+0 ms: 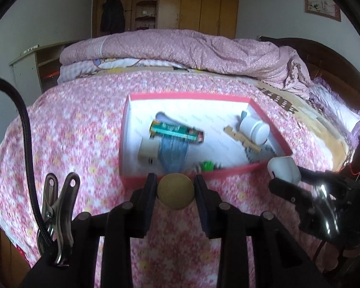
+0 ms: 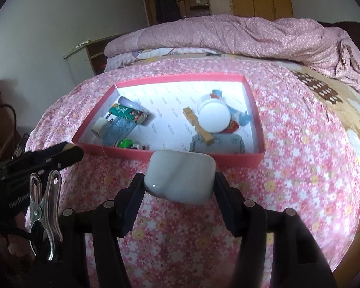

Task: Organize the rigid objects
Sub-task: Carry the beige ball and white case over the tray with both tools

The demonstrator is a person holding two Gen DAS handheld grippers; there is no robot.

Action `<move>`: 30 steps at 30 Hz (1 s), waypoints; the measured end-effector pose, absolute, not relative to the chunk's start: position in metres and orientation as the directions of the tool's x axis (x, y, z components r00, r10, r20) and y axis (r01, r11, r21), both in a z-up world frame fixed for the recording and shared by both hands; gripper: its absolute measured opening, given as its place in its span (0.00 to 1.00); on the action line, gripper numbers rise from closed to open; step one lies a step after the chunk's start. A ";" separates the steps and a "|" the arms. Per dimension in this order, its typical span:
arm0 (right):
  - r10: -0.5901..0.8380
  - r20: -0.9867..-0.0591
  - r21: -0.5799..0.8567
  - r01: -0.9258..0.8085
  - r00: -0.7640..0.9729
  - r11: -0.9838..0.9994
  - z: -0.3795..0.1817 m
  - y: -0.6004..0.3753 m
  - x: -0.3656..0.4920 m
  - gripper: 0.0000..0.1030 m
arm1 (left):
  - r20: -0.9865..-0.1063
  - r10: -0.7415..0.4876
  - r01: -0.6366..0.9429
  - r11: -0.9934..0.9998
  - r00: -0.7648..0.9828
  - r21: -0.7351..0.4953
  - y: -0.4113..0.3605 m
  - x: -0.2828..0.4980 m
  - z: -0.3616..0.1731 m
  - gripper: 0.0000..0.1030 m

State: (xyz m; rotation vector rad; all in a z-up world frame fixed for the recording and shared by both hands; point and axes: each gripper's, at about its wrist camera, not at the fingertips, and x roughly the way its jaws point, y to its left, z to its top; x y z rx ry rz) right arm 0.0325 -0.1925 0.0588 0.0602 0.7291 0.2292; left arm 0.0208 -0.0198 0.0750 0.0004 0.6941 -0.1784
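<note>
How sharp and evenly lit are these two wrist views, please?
Left wrist view: motion blur smears the red box and its contents; the round brown ball stays sharper. Right wrist view: the box floor is washed out, and the white case shows soft glare. Both bend heavily at the edges.

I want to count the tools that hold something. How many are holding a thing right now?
2. The left tool grips a round tan cork-like ball; the right tool grips a smooth white rounded case. Both are just in front of the red cardboard box.
</note>
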 end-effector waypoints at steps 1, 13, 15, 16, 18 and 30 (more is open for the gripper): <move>0.229 -0.649 0.131 -0.189 0.726 0.973 0.061 -0.193 0.034 0.57 | -0.635 -0.166 0.168 0.984 0.755 -0.057 -0.021 0.024 0.079 0.32; 0.230 -0.627 0.120 -0.200 0.744 0.972 0.084 -0.201 0.071 0.57 | -0.616 -0.179 0.192 0.980 0.767 -0.047 -0.037 0.069 0.100 0.32; 0.231 -0.628 0.118 -0.202 0.743 0.972 0.086 -0.201 0.081 0.57 | -0.620 -0.180 0.193 0.980 0.764 -0.046 -0.040 0.079 0.100 0.32; 0.231 -0.628 0.117 -0.203 0.743 0.972 0.087 -0.201 0.083 0.57 | -0.620 -0.180 0.194 0.980 0.764 -0.045 -0.041 0.084 0.100 0.32; 0.230 -0.628 0.111 -0.207 0.743 0.972 0.089 -0.200 0.093 0.57 | -0.620 -0.179 0.196 0.980 0.764 -0.041 -0.044 0.095 0.100 0.32; 0.207 -0.656 0.093 -0.194 0.726 0.977 0.086 -0.199 0.151 0.57 | -0.646 -0.179 0.194 0.980 0.742 -0.049 -0.048 0.149 0.089 0.32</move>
